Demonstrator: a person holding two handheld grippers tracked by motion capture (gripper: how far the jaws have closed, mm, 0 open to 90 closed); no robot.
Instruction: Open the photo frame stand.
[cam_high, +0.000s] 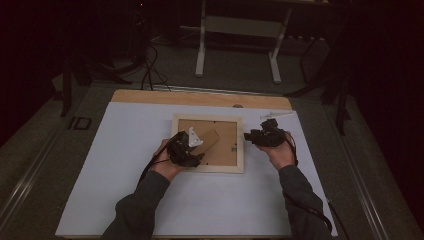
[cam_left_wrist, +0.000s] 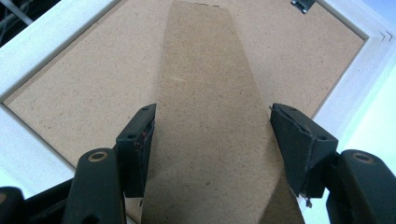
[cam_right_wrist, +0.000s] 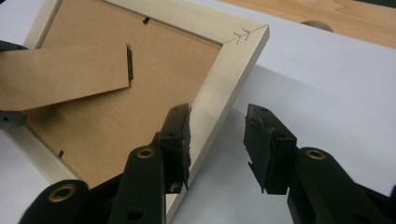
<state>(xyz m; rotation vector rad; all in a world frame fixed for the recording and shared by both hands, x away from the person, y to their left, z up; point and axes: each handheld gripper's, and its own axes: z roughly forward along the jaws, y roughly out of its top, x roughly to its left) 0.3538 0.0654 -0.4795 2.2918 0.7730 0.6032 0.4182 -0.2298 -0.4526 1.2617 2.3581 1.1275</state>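
Open tongs (cam_right_wrist: 217, 140) astride frame rail (cam_right_wrist: 224, 88)

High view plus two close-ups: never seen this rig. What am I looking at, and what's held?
No robot here: a person holds a two-jaw gripper in each hand. The high view looks down on the table; the close-ups come from cameras riding on each gripper, looking along its black jaws.

A picture frame lies face down on the table, brown backing up. The left gripper straddles the frame's cardboard stand, which is lifted off the backing; whether the pads press it is unclear. The right gripper sits open at the frame's side rail, one jaw over the backing, the other outside the rail.
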